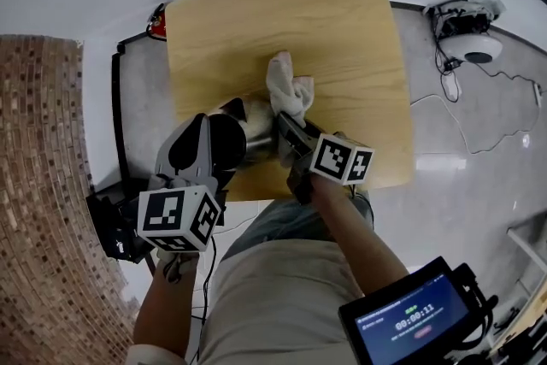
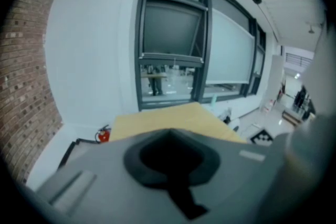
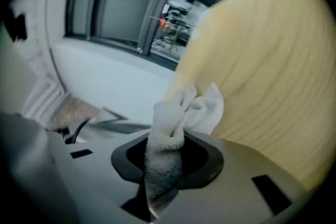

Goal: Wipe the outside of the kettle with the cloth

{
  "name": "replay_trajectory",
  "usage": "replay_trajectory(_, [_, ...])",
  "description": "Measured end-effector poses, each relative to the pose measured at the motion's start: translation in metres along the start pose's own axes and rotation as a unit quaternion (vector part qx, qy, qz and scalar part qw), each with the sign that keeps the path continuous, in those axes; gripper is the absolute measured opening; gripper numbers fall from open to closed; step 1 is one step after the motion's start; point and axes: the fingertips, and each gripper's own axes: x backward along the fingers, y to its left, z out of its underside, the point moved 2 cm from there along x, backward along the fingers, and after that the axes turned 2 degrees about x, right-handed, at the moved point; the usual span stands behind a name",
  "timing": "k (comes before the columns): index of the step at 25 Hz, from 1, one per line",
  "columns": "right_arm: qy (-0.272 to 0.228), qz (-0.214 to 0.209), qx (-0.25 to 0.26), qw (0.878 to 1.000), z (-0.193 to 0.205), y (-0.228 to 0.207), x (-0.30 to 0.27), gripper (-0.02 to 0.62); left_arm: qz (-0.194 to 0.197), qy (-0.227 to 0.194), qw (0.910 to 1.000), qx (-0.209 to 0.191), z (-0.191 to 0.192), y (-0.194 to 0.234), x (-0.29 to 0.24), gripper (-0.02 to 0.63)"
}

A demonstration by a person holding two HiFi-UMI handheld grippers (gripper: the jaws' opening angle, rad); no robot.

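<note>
Head view: the kettle [image 1: 254,135] is seen at 6 o'clock on the desk [image 1: 342,38], close to the near edge. Its long axis is judged upright; the spout's heading cannot be told, because the left hand-held gripper [image 1: 195,151] crowds its 9 o'clock side. The cloth [image 1: 287,88] is bunched at the kettle's 1 o'clock.

Left gripper view: the jaws are clenched, and nothing is seen between them.

Right gripper view: the cloth [image 3: 178,113] is pinched by the right hand-held gripper [image 3: 167,165]. A hard rub could shove an unsteadied kettle over the edge.

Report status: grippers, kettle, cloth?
Left gripper shut, empty. Right gripper shut on white cloth, beside kettle at near edge of table. Nothing in the way.
</note>
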Motion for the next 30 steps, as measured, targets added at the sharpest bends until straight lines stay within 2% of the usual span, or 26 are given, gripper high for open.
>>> replay_trajectory(2, [0.043,0.026,0.093,0.994,0.017,0.013,0.019,0.109,0.004,0.001,1.0000,0.009,-0.001,0.000,-0.001,0.000])
replay_trajectory(3, [0.080,0.032,0.113,0.990,0.034,0.016,0.029,0.109,0.005,0.003,0.9995,0.030,0.000,0.003,0.000,0.000])
replay_trajectory(5, [0.153,0.017,0.089,0.984,0.075,0.019,0.049,0.109,-0.005,0.004,0.9926,0.121,0.008,0.020,0.010,0.000])
replay_trajectory(7, [0.202,-0.024,0.059,0.977,0.108,0.032,0.061,0.109,-0.029,-0.001,0.9743,0.223,0.026,0.044,0.023,0.000])
replay_trajectory(9, [0.229,-0.074,0.044,0.970,0.127,0.052,0.060,0.109,-0.047,0.002,0.9581,0.283,0.048,0.058,0.031,0.000])
replay_trajectory(12, [0.216,-0.127,-0.008,0.968,0.127,0.076,0.048,0.109,-0.033,0.010,0.9351,0.353,0.068,0.054,0.038,-0.002])
replay_trajectory(15, [0.182,-0.128,-0.030,0.975,0.106,0.076,0.044,0.109,-0.008,0.011,0.9116,0.411,0.071,0.031,0.042,-0.003])
replay_trajectory(16, [0.168,-0.122,-0.029,0.978,0.096,0.072,0.046,0.109,0.004,0.011,0.9079,0.419,0.070,0.020,0.043,-0.003])
replay_trajectory(17, [0.153,-0.115,-0.029,0.981,0.083,0.065,0.048,0.109,0.018,0.010,0.9083,0.418,0.068,0.008,0.044,-0.008])
replay_trajectory(18, [0.138,-0.104,-0.030,0.984,0.070,0.057,0.049,0.109,0.034,0.010,0.9139,0.404,0.064,-0.003,0.045,-0.008])
replay_trajectory(19, [0.122,-0.089,-0.031,0.988,0.057,0.046,0.050,0.109,0.052,0.010,0.9249,0.377,0.056,-0.013,0.045,-0.006])
replay_trajectory(20, [0.105,-0.070,-0.031,0.992,0.043,0.035,0.052,0.109,0.066,0.005,0.9413,0.331,0.044,-0.021,0.046,-0.006])
replay_trajectory(21, [0.082,-0.054,-0.030,0.995,0.028,0.028,0.055,0.109,0.075,-0.007,0.9617,0.263,0.027,-0.025,0.047,-0.005])
replay_trajectory(22, [0.051,-0.048,-0.021,0.997,0.011,0.028,0.059,0.109,0.081,-0.026,0.9810,0.175,0.006,-0.028,0.046,-0.005])
replay_trajectory(23, [0.011,-0.052,-0.003,0.999,-0.009,0.037,0.063,0.109,0.088,-0.045,0.9923,0.074,-0.014,-0.033,0.043,-0.005])
replay_trajectory(24, [-0.034,-0.065,0.023,0.997,-0.030,0.051,0.066,0.109,0.104,-0.052,0.9930,-0.022,-0.031,-0.039,0.036,-0.005])
replay_trajectory(25, [-0.076,-0.084,0.052,0.992,-0.050,0.068,0.066,0.109,0.127,-0.044,0.9861,-0.097,-0.040,-0.048,0.026,-0.003])
replay_trajectory(26, [-0.110,-0.105,0.078,0.985,-0.067,0.084,0.062,0.109,0.156,-0.022,0.9772,-0.143,-0.041,-0.056,0.013,-0.003])
replay_trajectory(27, [-0.131,-0.121,0.100,0.979,-0.079,0.094,0.052,0.109,0.182,0.000,0.9703,-0.160,-0.037,-0.062,-0.002,0.000])
replay_trajectory(28, [-0.135,-0.126,0.118,0.976,-0.083,0.093,0.037,0.109,0.196,0.016,0.9675,-0.159,-0.031,-0.062,-0.015,0.000])
replay_trajectory(30, [-0.104,-0.085,0.117,0.984,-0.074,0.056,0.000,0.109,0.181,0.026,0.9734,-0.138,-0.024,-0.051,-0.032,0.018])
